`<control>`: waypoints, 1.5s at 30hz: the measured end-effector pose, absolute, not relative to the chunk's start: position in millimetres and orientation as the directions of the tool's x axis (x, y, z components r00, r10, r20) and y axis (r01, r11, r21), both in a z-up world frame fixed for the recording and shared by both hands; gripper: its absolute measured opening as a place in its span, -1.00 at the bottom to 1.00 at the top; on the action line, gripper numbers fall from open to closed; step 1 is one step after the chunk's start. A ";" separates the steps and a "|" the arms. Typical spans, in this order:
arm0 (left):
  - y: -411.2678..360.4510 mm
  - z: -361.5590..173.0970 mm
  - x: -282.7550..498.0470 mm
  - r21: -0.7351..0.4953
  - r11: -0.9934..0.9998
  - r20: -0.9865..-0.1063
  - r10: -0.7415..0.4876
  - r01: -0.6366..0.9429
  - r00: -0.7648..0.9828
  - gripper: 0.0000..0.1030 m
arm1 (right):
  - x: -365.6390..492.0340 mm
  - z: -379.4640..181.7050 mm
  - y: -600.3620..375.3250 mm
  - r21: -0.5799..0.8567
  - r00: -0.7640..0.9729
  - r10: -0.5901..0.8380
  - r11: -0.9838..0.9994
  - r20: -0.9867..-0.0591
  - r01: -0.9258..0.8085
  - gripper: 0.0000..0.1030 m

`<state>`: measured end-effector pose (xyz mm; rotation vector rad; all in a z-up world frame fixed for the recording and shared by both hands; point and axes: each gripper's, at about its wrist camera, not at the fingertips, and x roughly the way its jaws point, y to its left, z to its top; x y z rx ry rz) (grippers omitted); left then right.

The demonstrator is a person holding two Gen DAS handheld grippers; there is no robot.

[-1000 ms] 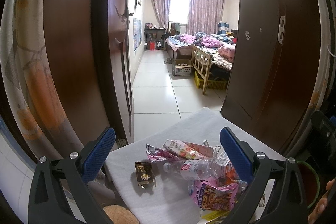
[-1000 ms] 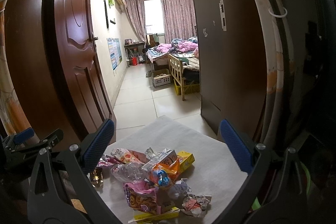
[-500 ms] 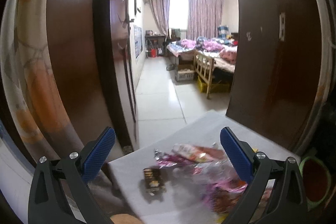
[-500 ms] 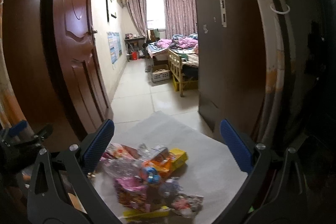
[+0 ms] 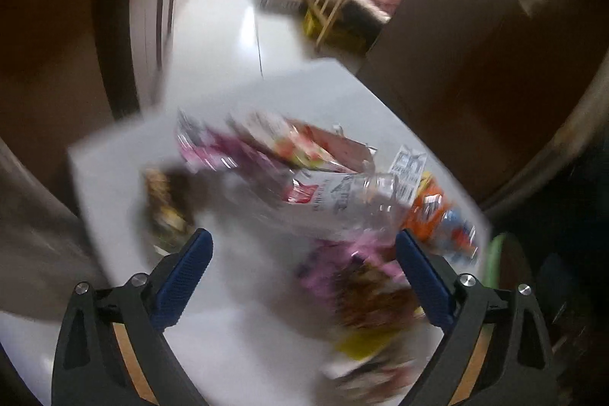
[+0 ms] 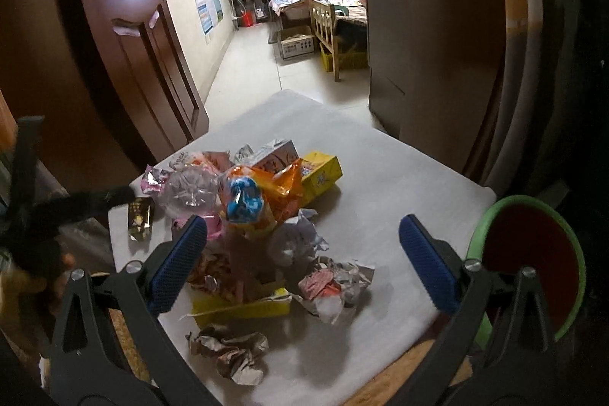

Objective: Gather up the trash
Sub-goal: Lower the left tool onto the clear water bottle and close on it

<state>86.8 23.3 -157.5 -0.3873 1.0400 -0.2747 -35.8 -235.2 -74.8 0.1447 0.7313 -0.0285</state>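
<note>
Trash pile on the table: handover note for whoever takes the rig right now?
Left gripper: open, empty, above the pile; its view is motion-blurred.
Right gripper: open, empty, over the near side of the pile.
Trash: crushed clear bottle, orange wrapper, yellow box, crumpled wrappers, all on the white table cover.
Green-rimmed bin at the table's right edge.
Done: nothing visibly collected. Left: everything.

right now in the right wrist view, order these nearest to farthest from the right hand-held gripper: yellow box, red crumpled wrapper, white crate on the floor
From the right hand-held gripper:
1. Red crumpled wrapper, on the white cloth just ahead, between the fingers.
2. Yellow box, at the far edge of the pile, slightly right.
3. White crate, on the floor down the room, beside the bed.
</note>
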 end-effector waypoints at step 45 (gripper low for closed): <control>39.7 -106.4 67.9 -0.429 0.890 -0.715 -0.440 0.156 0.543 -0.64 | 61.8 -135.8 -187.4 0.272 0.538 0.258 0.961 -0.802 -0.056 -0.14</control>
